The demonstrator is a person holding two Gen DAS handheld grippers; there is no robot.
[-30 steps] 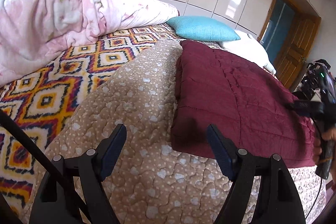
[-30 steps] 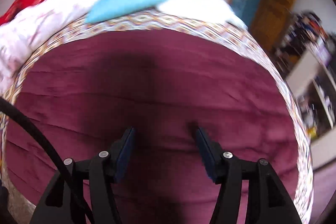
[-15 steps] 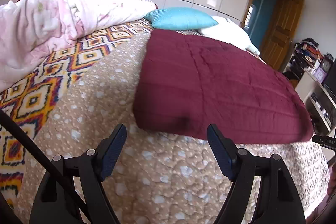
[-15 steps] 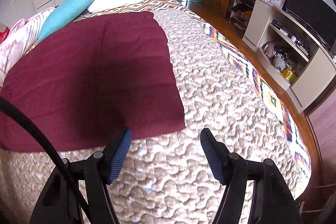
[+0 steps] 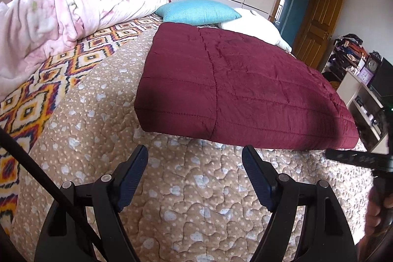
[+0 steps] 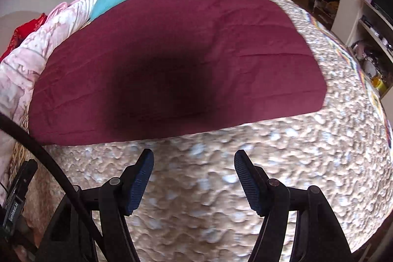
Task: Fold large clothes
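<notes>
The big dark red quilt lies flat on the bed, on top of the tan bedspread with little hearts. It is folded into a neat thick block, with its near edge just past both claws.

A second ago the right claw was right down over the red quilt, with red cloth filling its whole view. Now it has pulled back to the near side of the quilt, and tan bedspread shows between its two fingers. The left claw has backed off a bit too, and now sits in front of the quilt's near edge, toward the left corner.

Both claws are wide open. Neither one holds anything. Nothing touches the quilt now.

That looks like a fold has just been pressed down and let go. The quilt is already small and tidy, so the job seems far along. It may still get one more fold, from its left end over to its right end, or it may be done.

Behind the quilt are a blue pillow and a white pillow. To the left of the quilt is a heap of pink blanket.
</notes>
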